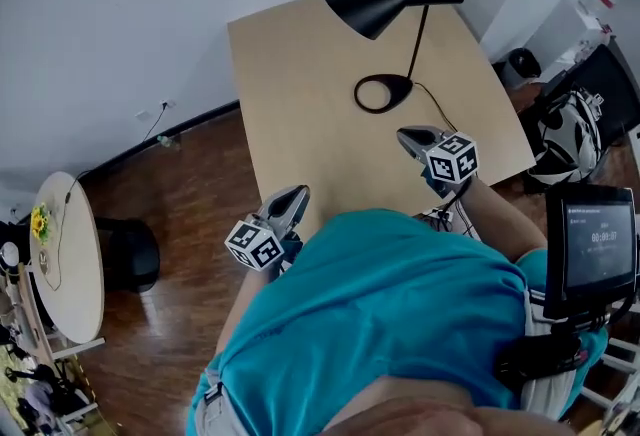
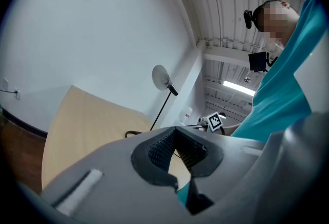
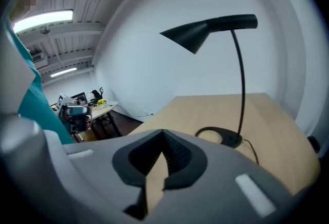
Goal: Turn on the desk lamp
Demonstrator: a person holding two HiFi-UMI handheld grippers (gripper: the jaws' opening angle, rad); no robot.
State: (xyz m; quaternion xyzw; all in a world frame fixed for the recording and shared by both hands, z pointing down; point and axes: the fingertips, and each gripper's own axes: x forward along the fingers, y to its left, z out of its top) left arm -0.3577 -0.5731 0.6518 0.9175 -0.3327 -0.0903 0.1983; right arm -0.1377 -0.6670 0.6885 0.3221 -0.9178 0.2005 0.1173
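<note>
Two grippers wait low in the head view. The left gripper (image 1: 296,198) is by the near edge of the wooden table (image 1: 300,104), and the right gripper (image 1: 412,137) is over it. The black desk lamp (image 1: 372,8) stands at the top middle. A brown wood floor and a white wall are at the left.

In the left gripper view, the jaws are pressed together with nothing between them. The lamp looks small, just above the middle.

In the right gripper view, the jaws are closed and empty too. The lamp fills the upper right. I cannot see its switch. I think it is best to find that first, then press softly so the lamp does not tip.
</note>
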